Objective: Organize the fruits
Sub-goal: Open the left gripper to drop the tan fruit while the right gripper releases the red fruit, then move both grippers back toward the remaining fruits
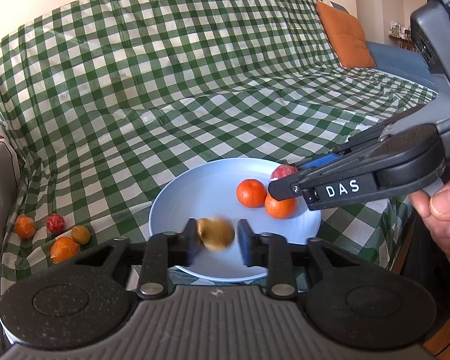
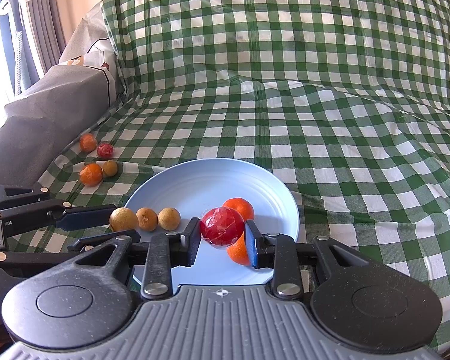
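Right wrist view: right gripper (image 2: pixel 222 234) clamps the red fruit (image 2: pixel 222 226) above the blue plate (image 2: pixel 195 180); left gripper (image 1: pixel 216 235), jaws parted, releases a blurred brown fruit (image 1: pixel 216 234). Risk: either fruit rolls off the shallow rim.

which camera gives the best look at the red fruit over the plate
The right wrist view. There the red fruit sits sharp and nearly whole between the right gripper fingers, above the blue plate. In the left wrist view only a small part of it shows; the gripper hides the rest.
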`<state>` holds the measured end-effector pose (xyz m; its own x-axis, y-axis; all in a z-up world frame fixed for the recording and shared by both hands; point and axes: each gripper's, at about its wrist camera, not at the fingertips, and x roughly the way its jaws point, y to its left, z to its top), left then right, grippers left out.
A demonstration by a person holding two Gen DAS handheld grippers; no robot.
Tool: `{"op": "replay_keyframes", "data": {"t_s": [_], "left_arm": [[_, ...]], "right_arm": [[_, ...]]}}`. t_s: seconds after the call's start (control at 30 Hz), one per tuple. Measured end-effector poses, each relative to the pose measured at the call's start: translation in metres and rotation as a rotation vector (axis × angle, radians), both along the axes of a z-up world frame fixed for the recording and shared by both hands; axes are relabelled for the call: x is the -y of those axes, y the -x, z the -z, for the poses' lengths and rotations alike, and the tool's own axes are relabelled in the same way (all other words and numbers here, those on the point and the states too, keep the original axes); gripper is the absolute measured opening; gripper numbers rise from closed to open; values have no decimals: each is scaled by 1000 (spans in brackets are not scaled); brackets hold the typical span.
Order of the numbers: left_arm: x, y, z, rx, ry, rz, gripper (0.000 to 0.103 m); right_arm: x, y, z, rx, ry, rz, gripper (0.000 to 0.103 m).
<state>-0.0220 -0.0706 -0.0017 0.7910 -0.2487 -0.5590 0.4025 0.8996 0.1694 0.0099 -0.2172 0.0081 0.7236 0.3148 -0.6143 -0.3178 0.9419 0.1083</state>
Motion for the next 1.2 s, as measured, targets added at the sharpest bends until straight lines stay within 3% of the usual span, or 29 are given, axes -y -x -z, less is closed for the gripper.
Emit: {"op": "replay_keyframes", "data": {"t_s": [0.03,0.13,0.3,0.53,0.73,0.9,1.2], "left_arm": [[0,0,-1,4,3,-2,51],[-2,-1,-3,9,4,-15,58],[-6,-3,-5,25,3,-53,87],[-14,-6,-8,32,15,-112,90],[-17,-5,-12,56,7,-146,102],[-23,-7,-16,64,25,-169,102],[-53,-18,-27,72,121,-303,102]], "right_arm": [[0,-1,0,-1,4,2,36],[1,-2,0,4,11,19,60],[5,-3,-1,4,8,38,66],[7,-3,-2,7,12,61,71],[7,-1,-3,9,4,85,79],[4,1,-4,25,1,102,86],[2,-3,-8,54,-32,165,95]]}}
